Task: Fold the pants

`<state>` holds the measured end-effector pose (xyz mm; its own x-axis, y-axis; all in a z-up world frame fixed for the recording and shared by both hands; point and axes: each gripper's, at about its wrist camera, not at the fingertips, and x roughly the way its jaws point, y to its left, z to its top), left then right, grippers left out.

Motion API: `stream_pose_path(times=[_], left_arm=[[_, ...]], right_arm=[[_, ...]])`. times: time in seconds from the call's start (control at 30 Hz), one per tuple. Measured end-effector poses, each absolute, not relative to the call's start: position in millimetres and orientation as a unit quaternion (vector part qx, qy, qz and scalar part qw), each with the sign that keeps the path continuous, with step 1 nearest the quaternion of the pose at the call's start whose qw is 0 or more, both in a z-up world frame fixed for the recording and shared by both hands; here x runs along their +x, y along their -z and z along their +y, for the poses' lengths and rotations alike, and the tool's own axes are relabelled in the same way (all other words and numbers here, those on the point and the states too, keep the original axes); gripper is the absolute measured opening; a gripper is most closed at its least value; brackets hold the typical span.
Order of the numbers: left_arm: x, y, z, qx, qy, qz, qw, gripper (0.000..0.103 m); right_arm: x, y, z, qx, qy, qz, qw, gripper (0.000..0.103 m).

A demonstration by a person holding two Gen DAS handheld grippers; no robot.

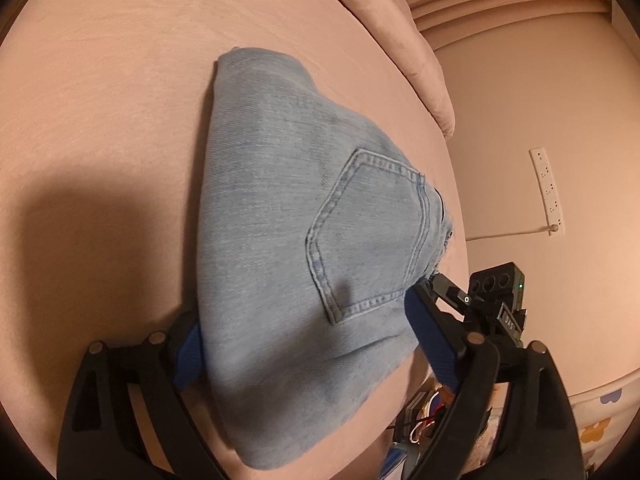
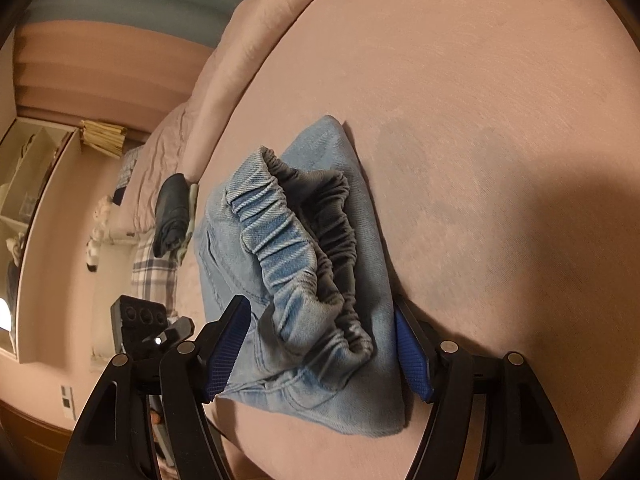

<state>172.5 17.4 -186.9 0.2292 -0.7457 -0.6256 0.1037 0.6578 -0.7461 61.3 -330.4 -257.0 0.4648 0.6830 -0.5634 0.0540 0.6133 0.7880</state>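
Observation:
Light blue denim pants (image 1: 288, 240) lie folded into a compact bundle on the pink bed (image 1: 100, 120). The back pocket (image 1: 368, 232) faces up in the left wrist view. My left gripper (image 1: 312, 344) is open, its blue pads astride the near end of the bundle. In the right wrist view the pants (image 2: 304, 280) show their gathered elastic waistband (image 2: 296, 248) on top. My right gripper (image 2: 320, 344) is open, its jaws on either side of the waistband end. The right gripper also shows in the left wrist view (image 1: 496, 292).
A rolled pink duvet (image 1: 400, 40) lies along the far side of the bed. A dark folded garment (image 2: 172, 216) and a plaid cloth (image 2: 154, 280) sit near the bed edge. A power strip (image 1: 548, 192) hangs on the wall. Shelves (image 2: 28, 184) stand at left.

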Motion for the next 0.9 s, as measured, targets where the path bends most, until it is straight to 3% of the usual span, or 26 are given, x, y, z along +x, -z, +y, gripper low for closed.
stream_pose_path(times=[0.4, 0.5, 0.67, 0.9], left_arm=[[171, 187, 9, -0.267, 0.291, 0.547, 0.738, 0.088], [171, 188, 15, -0.278, 0.293, 0.548, 0.733, 0.083], [168, 185, 25, -0.300, 0.305, 0.544, 0.722, 0.065], [166, 185, 28, -0.301, 0.312, 0.542, 0.720, 0.064]], right_arm=[[69, 252, -318, 0.380, -0.208, 0.465, 0.772, 0.073], [72, 251, -318, 0.377, -0.213, 0.468, 0.770, 0.073], [74, 248, -315, 0.370, -0.217, 0.466, 0.774, 0.073], [78, 247, -313, 0.366, -0.215, 0.472, 0.773, 0.073]])
